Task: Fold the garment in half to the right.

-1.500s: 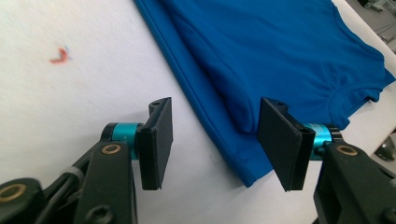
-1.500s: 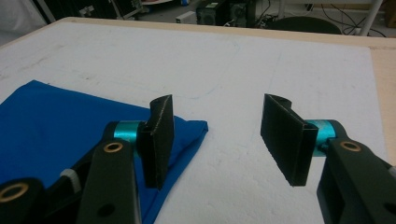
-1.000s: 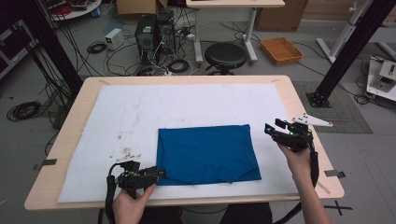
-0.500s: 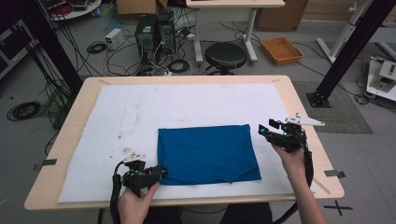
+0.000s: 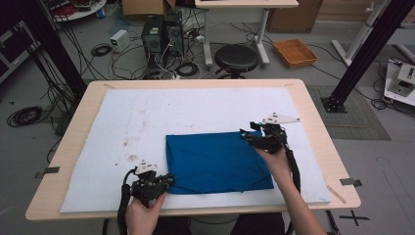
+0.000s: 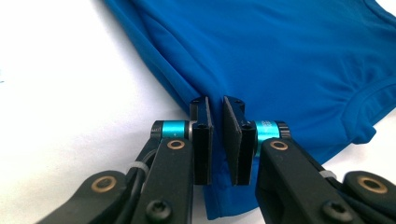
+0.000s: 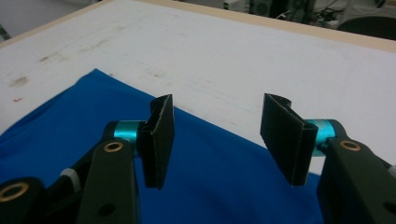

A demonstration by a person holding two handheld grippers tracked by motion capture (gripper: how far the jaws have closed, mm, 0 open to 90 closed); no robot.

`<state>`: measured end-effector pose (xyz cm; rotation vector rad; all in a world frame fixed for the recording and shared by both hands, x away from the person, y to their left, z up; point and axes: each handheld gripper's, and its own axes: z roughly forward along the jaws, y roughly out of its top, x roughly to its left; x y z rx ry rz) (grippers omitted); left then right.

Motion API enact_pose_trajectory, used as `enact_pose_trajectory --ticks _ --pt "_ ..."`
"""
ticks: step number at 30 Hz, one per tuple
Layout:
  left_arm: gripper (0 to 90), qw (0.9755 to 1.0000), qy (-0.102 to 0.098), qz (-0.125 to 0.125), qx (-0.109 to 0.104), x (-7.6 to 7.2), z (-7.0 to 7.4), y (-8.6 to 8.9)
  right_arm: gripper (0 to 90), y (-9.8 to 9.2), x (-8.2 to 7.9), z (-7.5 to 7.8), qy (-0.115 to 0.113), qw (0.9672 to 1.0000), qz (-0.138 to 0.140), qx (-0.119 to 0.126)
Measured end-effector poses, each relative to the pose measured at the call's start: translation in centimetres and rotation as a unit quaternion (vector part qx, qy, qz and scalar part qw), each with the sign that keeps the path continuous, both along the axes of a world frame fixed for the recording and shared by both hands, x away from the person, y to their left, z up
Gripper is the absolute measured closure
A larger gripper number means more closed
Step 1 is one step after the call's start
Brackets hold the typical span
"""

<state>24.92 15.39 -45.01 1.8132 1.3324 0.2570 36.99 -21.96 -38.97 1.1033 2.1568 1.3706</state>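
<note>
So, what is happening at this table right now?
A person works on a folded blue cloth lying on a white mat. The left hand-held gripper has just been closing its jaws on the cloth's near left corner, with the fabric edge between the pads. The right hand-held gripper hovers open over the far right corner, not gripping yet.

blue cloth (image 6: 289, 60) cut off by frame edges, near corner hidden behind left gripper (image 6: 215, 135)
</note>
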Motion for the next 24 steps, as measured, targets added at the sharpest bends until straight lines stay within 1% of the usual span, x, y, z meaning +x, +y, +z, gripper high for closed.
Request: enact_pose_trajectory --ticks 1,2,3,5,6,8,9,11,14,18,24 --pt "82.1 1.0 0.0 -0.001 0.0 0.0 0.0 0.0 45.4 1.0 0.4 -0.1 0.005 0.9999 0.009 0.0" --pt "82.1 1.0 0.001 0.0 0.0 0.0 0.0 0.0 45.9 1.8 0.7 -0.1 0.006 0.9998 0.017 -0.001" --pt "82.1 1.0 0.0 -0.001 -0.002 0.0 -0.1 0.1 45.9 2.5 0.9 -0.2 0.008 0.9998 0.02 -0.001" --pt "82.1 1.0 0.001 -0.001 -0.003 0.1 -0.1 0.2 45.9 4.3 1.6 -0.3 0.015 0.9994 0.032 -0.007" --pt "82.1 1.0 0.0 0.0 -0.006 0.1 -0.1 0.2 45.9 4.7 1.7 -0.3 0.016 0.9993 0.034 -0.007" --pt "82.1 1.0 0.0 -0.002 -0.006 0.1 -0.2 0.2 46.0 6.5 2.3 -0.3 0.021 0.9987 0.047 -0.009" --pt "82.1 1.0 -0.001 -0.003 -0.007 0.1 -0.2 0.3 46.5 7.3 2.5 -0.4 0.021 0.9983 0.054 -0.008" --pt "82.1 1.0 -0.002 -0.002 -0.006 0.1 -0.2 0.2 46.8 8.9 3.0 -0.5 0.031 0.9974 0.065 -0.006" --pt "82.1 1.0 -0.004 -0.002 -0.006 0.1 -0.2 0.2 46.9 11.4 3.7 -0.6 0.037 0.9954 0.086 -0.019" --pt "82.1 1.0 -0.007 -0.005 -0.001 0.0 -0.2 0.2 47.3 14.0 4.1 -0.8 0.043 0.9933 0.103 -0.03" --pt "82.1 0.9999 -0.007 -0.006 -0.005 0.1 -0.3 0.3 47.8 17.5 4.7 -1.1 0.05 0.9907 0.12 -0.039"
